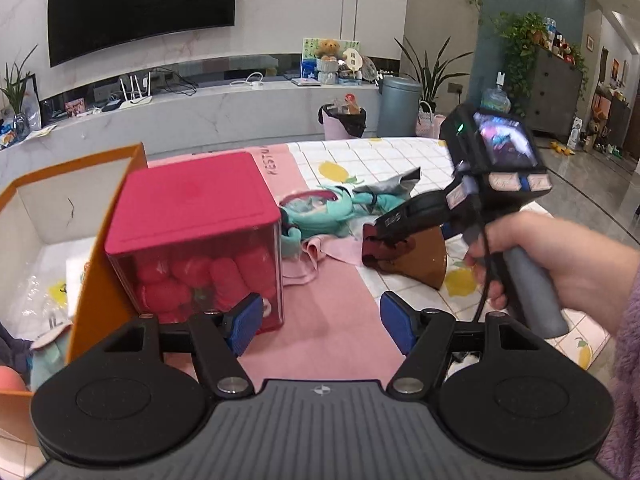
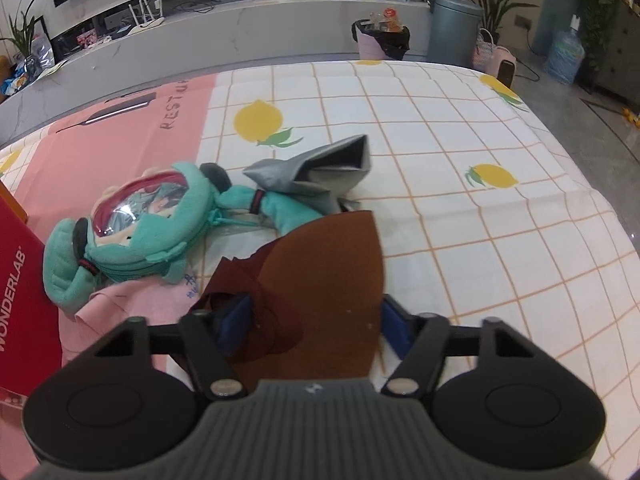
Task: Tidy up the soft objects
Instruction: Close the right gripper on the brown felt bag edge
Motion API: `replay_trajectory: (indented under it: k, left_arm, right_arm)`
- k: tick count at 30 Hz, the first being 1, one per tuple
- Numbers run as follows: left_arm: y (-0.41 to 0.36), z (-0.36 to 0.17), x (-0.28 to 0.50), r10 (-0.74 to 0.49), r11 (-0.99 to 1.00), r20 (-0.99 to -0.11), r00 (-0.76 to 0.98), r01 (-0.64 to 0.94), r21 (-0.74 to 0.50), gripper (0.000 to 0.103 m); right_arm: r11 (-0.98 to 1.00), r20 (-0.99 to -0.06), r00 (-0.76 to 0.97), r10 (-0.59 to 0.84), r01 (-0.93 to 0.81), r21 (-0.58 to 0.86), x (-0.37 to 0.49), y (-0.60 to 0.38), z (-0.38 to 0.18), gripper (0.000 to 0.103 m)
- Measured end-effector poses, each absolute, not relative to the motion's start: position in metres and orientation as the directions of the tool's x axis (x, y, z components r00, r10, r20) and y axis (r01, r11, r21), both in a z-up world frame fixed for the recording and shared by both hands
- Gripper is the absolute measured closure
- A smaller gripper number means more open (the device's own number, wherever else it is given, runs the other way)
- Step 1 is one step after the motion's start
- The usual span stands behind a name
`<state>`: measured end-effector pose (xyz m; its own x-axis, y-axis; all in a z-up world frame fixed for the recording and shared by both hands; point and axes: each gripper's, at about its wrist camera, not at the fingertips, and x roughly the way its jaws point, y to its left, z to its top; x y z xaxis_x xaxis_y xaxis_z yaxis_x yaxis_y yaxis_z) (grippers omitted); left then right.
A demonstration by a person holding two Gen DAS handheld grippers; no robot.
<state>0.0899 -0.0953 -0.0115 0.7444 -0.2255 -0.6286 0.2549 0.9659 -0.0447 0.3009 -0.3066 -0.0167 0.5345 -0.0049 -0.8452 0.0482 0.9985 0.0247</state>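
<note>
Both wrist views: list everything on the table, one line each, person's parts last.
Brown cloth: one, brown and maroon, near centre, between the right jaws.
Teal plush pouch: one, teal, left of the brown cloth.
Pink cloth: one, pink, under the pouch.
Grey cloth: one, grey, beyond the pouch.
Clear box: one, pink lid, red rolls inside, left.
Orange carton: one, open, far left.
Left gripper: jaws open, empty.
Right gripper: around the brown cloth.
Right hand: one, on the gripper handle.

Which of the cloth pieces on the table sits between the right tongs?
The brown cloth, between the right tongs; the grey cloth and pink cloth lie apart from them.
</note>
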Motion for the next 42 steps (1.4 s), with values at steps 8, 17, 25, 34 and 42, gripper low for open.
replay_trajectory:
  k: [8, 17, 25, 34, 42]
  left_arm:
    - [-0.102, -0.024, 0.088, -0.222, 0.963, -0.658, 0.719, 0.268, -0.032, 0.024]
    - [-0.103, -0.034, 0.087, -0.214, 0.961, -0.669, 0.712, 0.277, -0.013, 0.024]
    - [-0.112, -0.039, 0.084, -0.222, 0.951, -0.678, 0.700, 0.308, 0.006, 0.024]
    - [-0.111, -0.045, 0.087, -0.231, 0.951, -0.706, 0.669, 0.307, -0.020, 0.024]
    - [-0.108, -0.047, 0.089, -0.219, 0.959, -0.721, 0.657, 0.281, -0.034, 0.025]
  right_arm:
    - [0.997, -0.879, 0.475, 0.050, 0.032, 0.074, 0.291, -0.327, -0.005, 0.095]
    - [0.979, -0.947, 0.311, -0.086, -0.149, -0.138, 0.243, -0.328, 0.005, 0.093]
    - [0.988, -0.969, 0.242, 0.056, 0.126, 0.088, 0.248, -0.371, 0.001, 0.028]
    - [0.924, -0.955, 0.228, 0.192, 0.286, 0.254, 0.248, -0.366, -0.003, 0.002]
    - [0.961, -0.965, 0.255, -0.056, 0.275, 0.017, 0.246, -0.322, -0.011, 0.002]
